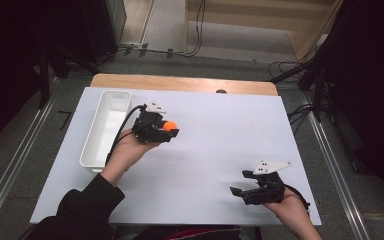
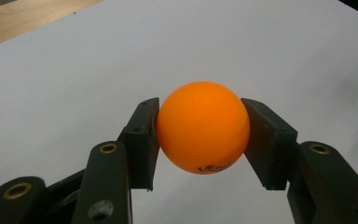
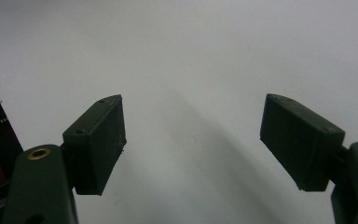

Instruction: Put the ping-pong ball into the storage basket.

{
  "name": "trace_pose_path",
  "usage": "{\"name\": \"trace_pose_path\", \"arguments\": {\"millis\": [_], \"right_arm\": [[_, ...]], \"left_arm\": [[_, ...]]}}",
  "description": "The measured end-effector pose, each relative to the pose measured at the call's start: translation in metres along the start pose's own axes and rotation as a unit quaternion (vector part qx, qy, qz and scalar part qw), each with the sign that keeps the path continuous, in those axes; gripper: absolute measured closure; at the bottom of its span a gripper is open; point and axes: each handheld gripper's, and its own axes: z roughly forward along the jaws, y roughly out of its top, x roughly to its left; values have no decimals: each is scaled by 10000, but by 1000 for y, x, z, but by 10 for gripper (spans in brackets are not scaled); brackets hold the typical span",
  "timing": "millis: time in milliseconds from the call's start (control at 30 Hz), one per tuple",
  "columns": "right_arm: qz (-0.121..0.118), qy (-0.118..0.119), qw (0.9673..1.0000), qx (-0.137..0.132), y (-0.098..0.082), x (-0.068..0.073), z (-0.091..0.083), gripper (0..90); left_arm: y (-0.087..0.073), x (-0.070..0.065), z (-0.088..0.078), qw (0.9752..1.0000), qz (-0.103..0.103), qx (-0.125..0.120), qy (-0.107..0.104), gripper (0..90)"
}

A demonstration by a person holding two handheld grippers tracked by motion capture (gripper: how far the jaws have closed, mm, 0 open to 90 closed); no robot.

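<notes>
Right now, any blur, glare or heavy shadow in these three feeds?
High view: white sheet evenly lit, no glare, dark surroundings. Left gripper view: orange ball sharp between the left gripper pads, its underside shaded, near links soft. Right gripper view: right gripper pads soft-edged, a faint diagonal shadow on the sheet between them.

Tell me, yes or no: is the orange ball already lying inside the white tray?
No. The orange ball is clamped between the left gripper's pads, beside the white tray rather than in it.
</notes>
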Motion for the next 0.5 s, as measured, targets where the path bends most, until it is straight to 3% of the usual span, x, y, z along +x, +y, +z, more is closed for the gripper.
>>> {"name": "trace_pose_path", "arguments": {"millis": [500], "right_arm": [[-3, 2, 10000, 7, 0, 0, 0, 207]], "left_arm": [[-1, 12, -9, 9999, -48, 9, 146, 492]]}}
